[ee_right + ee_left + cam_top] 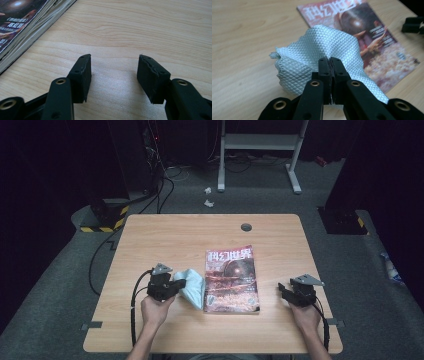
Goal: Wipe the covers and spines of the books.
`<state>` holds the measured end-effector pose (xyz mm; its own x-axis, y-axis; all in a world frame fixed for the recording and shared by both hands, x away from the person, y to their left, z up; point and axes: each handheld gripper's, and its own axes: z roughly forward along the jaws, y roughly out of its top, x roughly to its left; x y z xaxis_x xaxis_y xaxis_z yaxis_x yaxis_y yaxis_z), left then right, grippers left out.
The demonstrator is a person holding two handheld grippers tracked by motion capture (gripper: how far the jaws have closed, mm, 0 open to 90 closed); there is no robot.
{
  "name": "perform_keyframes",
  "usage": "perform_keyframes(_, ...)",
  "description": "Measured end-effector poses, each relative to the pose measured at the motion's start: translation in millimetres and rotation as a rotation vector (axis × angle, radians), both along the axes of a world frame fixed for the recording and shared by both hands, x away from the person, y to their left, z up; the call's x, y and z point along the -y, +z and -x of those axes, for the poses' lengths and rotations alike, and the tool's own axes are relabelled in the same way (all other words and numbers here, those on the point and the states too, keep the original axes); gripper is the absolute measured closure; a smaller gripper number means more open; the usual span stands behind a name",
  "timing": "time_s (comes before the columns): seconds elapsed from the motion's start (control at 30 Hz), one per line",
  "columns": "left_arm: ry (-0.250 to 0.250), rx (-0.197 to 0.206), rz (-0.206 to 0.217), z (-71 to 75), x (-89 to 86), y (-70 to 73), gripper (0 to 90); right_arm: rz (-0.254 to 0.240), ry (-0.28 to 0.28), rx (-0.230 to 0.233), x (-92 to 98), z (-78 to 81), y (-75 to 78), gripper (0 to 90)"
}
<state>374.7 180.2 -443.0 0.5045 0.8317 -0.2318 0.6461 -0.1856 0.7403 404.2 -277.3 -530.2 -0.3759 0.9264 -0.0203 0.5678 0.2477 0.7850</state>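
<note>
Left tool [329, 61] is pressed together, pinching a fold of the pale blue cloth [317, 52]; cloth sits near the tabletop's [165, 235] front-left, its right edge touching the magazine [231, 279] at mid-front. Left hand [155, 310] comes in from the front edge w/ tool pointing right. Right tool [113, 75] is spread, nothing btwn jaws, low over bare wood nr the front-right corner. Right gripper view shows the magazine's stacked page edges

Light wooden table [165, 237] with magazine [231, 280] and pale-blue cloth [194, 286].
</note>
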Motion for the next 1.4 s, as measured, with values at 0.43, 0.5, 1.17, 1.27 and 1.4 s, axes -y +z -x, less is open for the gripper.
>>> perform_keyframes(0.43,-0.123,0.016,0.025,-39.8,54.8,21.9,87.7,0.0,0.0,0.0,0.0,0.0,0.0,45.1)
perform_keyframes(0.5,-0.137,0.015,0.029,-45.3,62.2,20.7,87.6,-0.002,-0.001,-0.001,-0.1,0.1,0.0,45.1)
perform_keyframes(1.17,-0.2,-0.024,0.006,-72.3,122.5,-18.6,87.4,-0.002,-0.003,-0.001,-0.3,0.2,0.0,45.1)
perform_keyframes(1.27,-0.197,-0.035,0.002,-72.1,124.1,-24.8,87.3,-0.002,-0.003,-0.001,-0.3,0.2,0.0,45.1)
perform_keyframes(1.4,-0.203,-0.044,-0.036,-72.6,126.8,-31.7,86.6,-0.001,-0.002,0.0,-0.3,0.1,-0.1,45.1)
